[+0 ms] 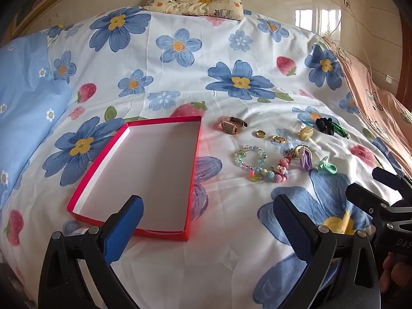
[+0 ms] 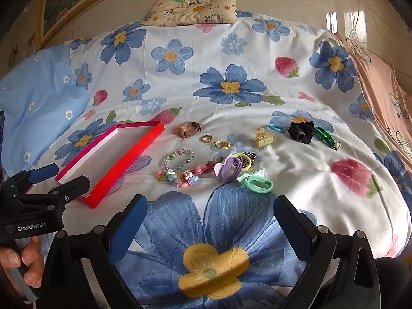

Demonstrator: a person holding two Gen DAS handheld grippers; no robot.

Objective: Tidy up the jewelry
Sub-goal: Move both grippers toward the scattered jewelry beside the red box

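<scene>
An empty red box (image 1: 144, 164) with a white inside lies on the flowered bedsheet; in the right wrist view the box (image 2: 123, 162) is at left. To its right lie a watch (image 1: 231, 125) (image 2: 189, 128), a gold ring (image 1: 259, 134) (image 2: 207, 138), a beaded bracelet (image 1: 251, 158) (image 2: 177, 161), a purple hair tie (image 2: 229, 170), a green hair tie (image 2: 257, 184), a yellow claw clip (image 2: 264, 139) and a black scrunchie (image 2: 301, 131). My left gripper (image 1: 206, 216) is open near the box's front corner. My right gripper (image 2: 209, 219) is open in front of the jewelry.
A blue pillow (image 1: 23, 103) lies at left. A panda-print pillow (image 1: 195, 0) sits at the far edge by the wall. A pink blanket (image 1: 373, 108) runs along the right side. The right gripper shows in the left wrist view (image 1: 381, 193).
</scene>
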